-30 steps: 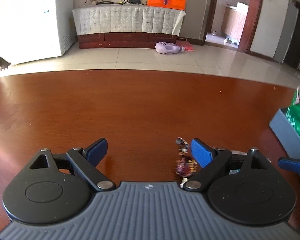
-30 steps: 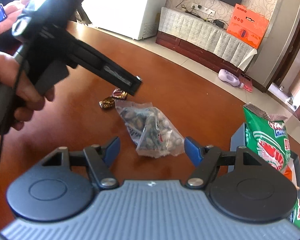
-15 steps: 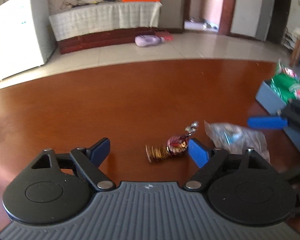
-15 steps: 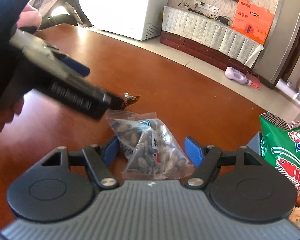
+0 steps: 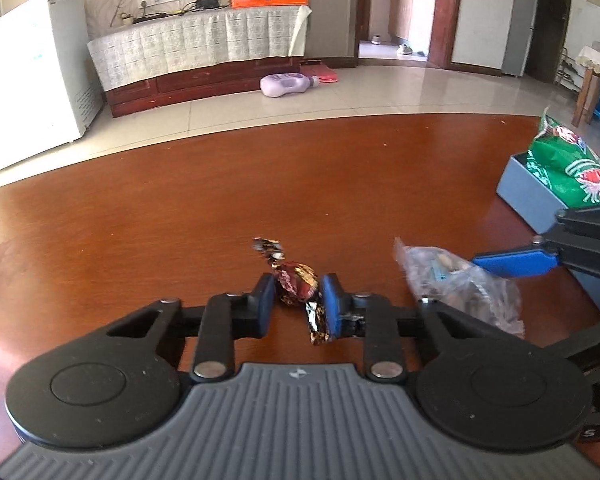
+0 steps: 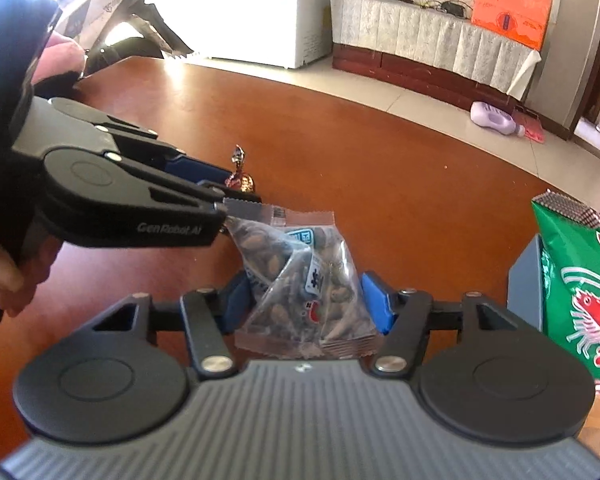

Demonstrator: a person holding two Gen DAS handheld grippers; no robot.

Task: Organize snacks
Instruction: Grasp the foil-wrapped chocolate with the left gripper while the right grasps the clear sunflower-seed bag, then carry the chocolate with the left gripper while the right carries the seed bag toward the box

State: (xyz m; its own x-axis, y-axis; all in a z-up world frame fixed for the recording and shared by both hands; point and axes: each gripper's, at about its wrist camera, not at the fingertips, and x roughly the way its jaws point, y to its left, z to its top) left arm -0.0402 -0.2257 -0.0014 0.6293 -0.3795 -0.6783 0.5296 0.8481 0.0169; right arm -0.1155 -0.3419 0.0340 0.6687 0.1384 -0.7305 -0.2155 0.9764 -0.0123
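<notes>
My left gripper is shut on a red foil-wrapped candy just above the brown table; the candy also shows in the right wrist view. My right gripper has its blue pads pressed against both sides of a clear bag of seeds, which also shows in the left wrist view. The left gripper's body lies just left of the bag in the right wrist view.
A grey bin at the table's right holds a green shrimp-snack bag, also in the right wrist view. A purple bottle lies on the floor beyond the table, near a low cabinet and white freezer.
The left jaws have closed on the red candy. The right jaws have moved forward and closed around the seed bag.
</notes>
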